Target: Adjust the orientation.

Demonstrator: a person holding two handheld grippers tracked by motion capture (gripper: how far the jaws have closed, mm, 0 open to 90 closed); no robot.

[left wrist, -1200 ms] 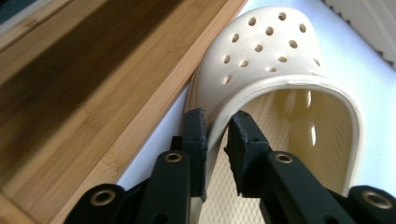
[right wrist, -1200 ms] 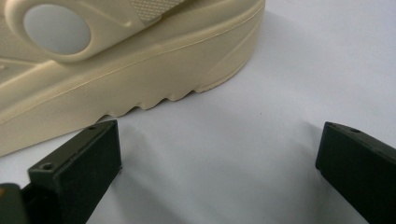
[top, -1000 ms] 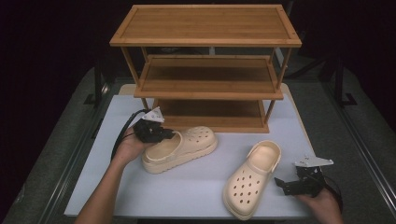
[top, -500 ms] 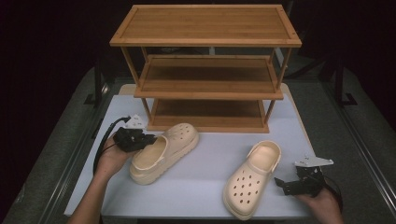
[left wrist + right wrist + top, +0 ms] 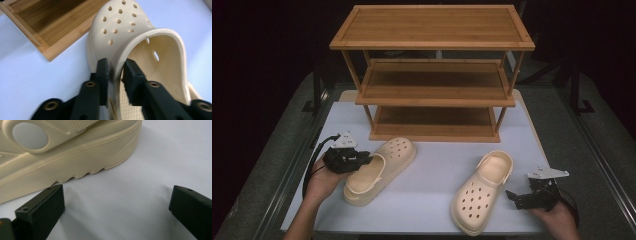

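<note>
A cream clog (image 5: 379,170) lies on the white table, toe toward the wooden shelf rack (image 5: 432,90). My left gripper (image 5: 367,159) is at its heel-side rim. In the left gripper view the clog's (image 5: 120,30) side wall stands between the jaws of the left gripper (image 5: 116,67), which have just been opening; the pads sit close on either side with a slight gap. A second cream clog (image 5: 482,192) lies at the front right. My right gripper (image 5: 512,197) rests beside its sole, open. Between the pads of the right gripper (image 5: 117,212) there is just bare table, and the clog's sole (image 5: 62,157) lies ahead.
The three-tier rack's bottom shelf (image 5: 50,30) sits just beyond the left clog's toe. The table top (image 5: 432,165) has free room between the two clogs. Dark floor and metal stand legs surround the table.
The left hand and its clog have slid left and nearer to the table's front edge. The left jaws have loosened on the rim. The right hand and right clog have not moved.
</note>
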